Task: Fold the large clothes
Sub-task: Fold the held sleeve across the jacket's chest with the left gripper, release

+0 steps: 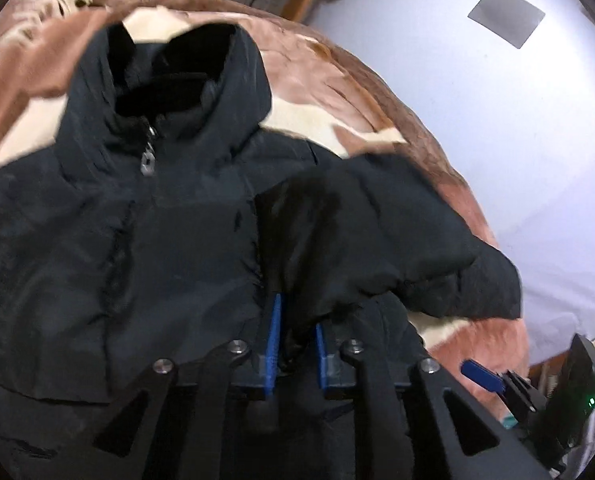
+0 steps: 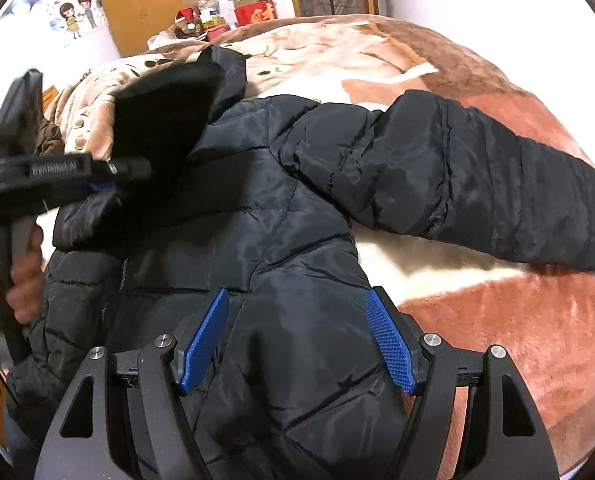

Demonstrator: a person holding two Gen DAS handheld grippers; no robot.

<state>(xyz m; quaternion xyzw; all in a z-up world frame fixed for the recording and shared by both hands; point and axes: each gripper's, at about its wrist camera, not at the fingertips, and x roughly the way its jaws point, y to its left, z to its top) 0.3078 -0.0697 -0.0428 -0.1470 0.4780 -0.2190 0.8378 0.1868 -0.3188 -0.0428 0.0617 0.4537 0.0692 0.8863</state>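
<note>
A black quilted puffer jacket (image 2: 281, 216) lies front-up on a bed, its collar (image 1: 177, 80) and zipper pull (image 1: 147, 162) at the far end. My left gripper (image 1: 296, 320) is shut on a fold of the jacket's sleeve (image 1: 361, 232), which lies across the body. It also shows at the left of the right wrist view (image 2: 101, 188), where it holds black fabric. My right gripper (image 2: 297, 312) is open, its blue pads (image 2: 389, 340) spread just above the jacket's side. The other sleeve (image 2: 477, 184) stretches out to the right on the blanket.
The bed carries a plush brown, pink and cream blanket (image 2: 517, 320). A wooden cabinet (image 2: 145, 4), boxes and clutter (image 2: 249, 4) stand beyond the bed. A white wall (image 1: 497, 120) runs along the bed's right side. The right gripper shows at the lower right of the left wrist view (image 1: 481, 376).
</note>
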